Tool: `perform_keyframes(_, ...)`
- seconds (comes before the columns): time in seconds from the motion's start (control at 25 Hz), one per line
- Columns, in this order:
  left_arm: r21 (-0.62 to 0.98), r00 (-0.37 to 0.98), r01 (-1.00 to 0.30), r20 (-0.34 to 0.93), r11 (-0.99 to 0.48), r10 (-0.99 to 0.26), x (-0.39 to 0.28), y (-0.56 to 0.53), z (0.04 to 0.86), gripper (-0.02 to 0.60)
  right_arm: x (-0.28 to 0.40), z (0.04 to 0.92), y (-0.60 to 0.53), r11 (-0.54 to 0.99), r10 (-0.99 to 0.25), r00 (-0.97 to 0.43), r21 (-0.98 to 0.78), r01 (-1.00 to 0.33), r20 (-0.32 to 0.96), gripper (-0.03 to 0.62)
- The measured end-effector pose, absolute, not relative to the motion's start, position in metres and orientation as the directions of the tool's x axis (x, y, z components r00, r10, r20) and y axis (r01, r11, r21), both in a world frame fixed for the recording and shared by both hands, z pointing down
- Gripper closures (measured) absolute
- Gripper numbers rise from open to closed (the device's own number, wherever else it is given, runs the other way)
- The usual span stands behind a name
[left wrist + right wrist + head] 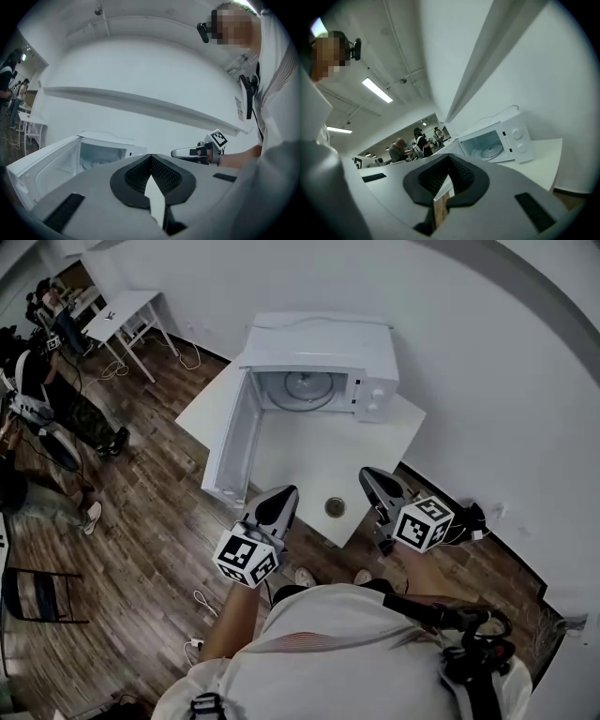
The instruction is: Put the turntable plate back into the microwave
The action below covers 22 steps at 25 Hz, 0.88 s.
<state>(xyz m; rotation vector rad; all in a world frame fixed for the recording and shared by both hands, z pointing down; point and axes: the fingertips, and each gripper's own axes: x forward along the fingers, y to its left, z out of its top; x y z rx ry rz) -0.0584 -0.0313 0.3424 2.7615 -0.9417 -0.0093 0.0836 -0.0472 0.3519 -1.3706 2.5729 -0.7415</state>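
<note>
Your left gripper [287, 495] and right gripper [367, 474] both empty, fingers pressed together, plate [307, 387] inside the open microwave [319, 348], well ahead of your fingertips.

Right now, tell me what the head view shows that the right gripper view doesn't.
Head view only: the left gripper, a small round part on the table near its front edge, the wooden floor. Right gripper view only: the ceiling light strips. Both: the right gripper, jaws shut and empty, and the open microwave with the turntable plate inside.
</note>
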Motion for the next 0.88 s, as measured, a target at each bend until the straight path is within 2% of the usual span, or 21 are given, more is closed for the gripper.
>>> perform_keyframes(0.44,0.094,0.723,-0.691,0.084,-0.717,-0.686,0.004,-0.001,0.311,0.571,0.151,0.301,-0.014,0.531,-0.824,-0.564,-0.273,-0.802,0.056,0.589)
perform_keyframes(0.88,0.081,0.665,-0.746,0.059,-0.660,-0.744,-0.001,0.022,0.302,0.571,0.145,0.275,-0.004,0.590,-0.799,-0.601,-0.201,-0.782,-0.004,0.589)
